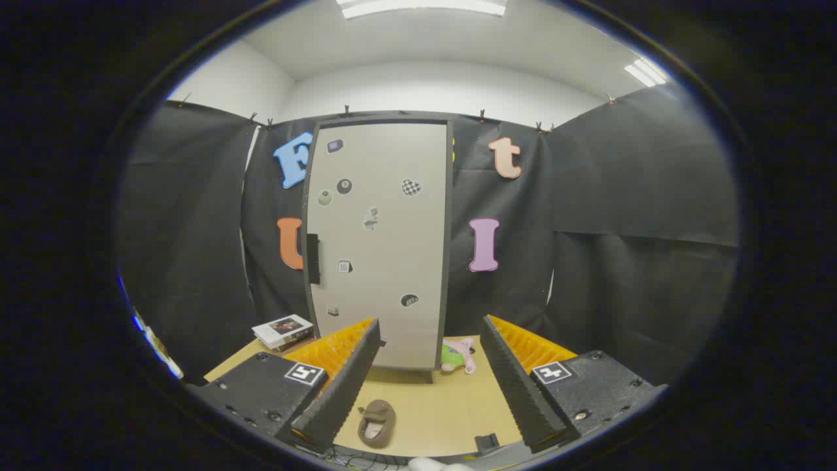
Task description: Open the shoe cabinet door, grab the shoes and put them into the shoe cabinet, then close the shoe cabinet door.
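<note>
Left of the cabinet: books [283, 329], stacked on the worktop [431, 409] beside the cabinet's foot. Centre: cabinet [379, 242], upright at the back of the worktop, door [386, 288] flush and closed, dotted with small stickers; dark handle [313, 258] on the door's left edge, about mid-height. Foreground: tongs [425, 386] spread wide, gripping nothing, aimed at the cabinet. Between the fingers, close in: one brown shoe [376, 422], lying on the worktop well short of the cabinet. Right of the cabinet's foot: plush toy [457, 355], green and pink, near the right finger.

Step in hand, as judged: the first one, opening the door; nothing yet moved into the cabinet. Next move likely calls for raising the tongs to the handle, closing on it and swinging the door out, hinge presumably on the right edge.

Hidden or unclear: cabinet interior; any second shoe; sticker designs too small to read; a small dark object at the near worktop edge, not identifiable; cabinet base partly masked by the left finger.
</note>
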The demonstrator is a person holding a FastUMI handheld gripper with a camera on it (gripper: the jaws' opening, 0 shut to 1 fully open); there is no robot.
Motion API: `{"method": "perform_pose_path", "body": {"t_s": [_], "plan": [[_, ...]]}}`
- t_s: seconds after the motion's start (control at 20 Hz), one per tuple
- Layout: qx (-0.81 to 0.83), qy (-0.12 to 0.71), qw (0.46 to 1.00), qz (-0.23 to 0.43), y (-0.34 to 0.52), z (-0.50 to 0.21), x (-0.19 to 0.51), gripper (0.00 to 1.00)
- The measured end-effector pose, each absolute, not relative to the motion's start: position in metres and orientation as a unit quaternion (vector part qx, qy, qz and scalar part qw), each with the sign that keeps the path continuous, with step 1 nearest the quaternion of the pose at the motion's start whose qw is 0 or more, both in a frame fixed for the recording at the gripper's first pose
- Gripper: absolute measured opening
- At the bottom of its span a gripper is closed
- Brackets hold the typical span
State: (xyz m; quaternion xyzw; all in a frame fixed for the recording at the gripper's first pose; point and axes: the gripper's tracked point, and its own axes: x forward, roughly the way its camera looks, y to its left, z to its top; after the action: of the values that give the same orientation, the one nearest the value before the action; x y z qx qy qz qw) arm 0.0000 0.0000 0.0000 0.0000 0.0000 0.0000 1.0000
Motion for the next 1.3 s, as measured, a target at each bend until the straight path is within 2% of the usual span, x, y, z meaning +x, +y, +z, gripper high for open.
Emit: {"method": "perform_pose_path", "body": {"t_s": [0.6, 0.9, 1.3], "plan": [[-0.005, -0.002, 1.0, -0.006, 0.007, -0.001, -0.002, 1.0], [-0.018, -0.006, 1.0, 0.011, 0.035, 0.002, 0.012, 1.0], [-0.007, -0.011, 0.996, 0.088, 0.128, 0.008, 0.067, 1.0]]}}
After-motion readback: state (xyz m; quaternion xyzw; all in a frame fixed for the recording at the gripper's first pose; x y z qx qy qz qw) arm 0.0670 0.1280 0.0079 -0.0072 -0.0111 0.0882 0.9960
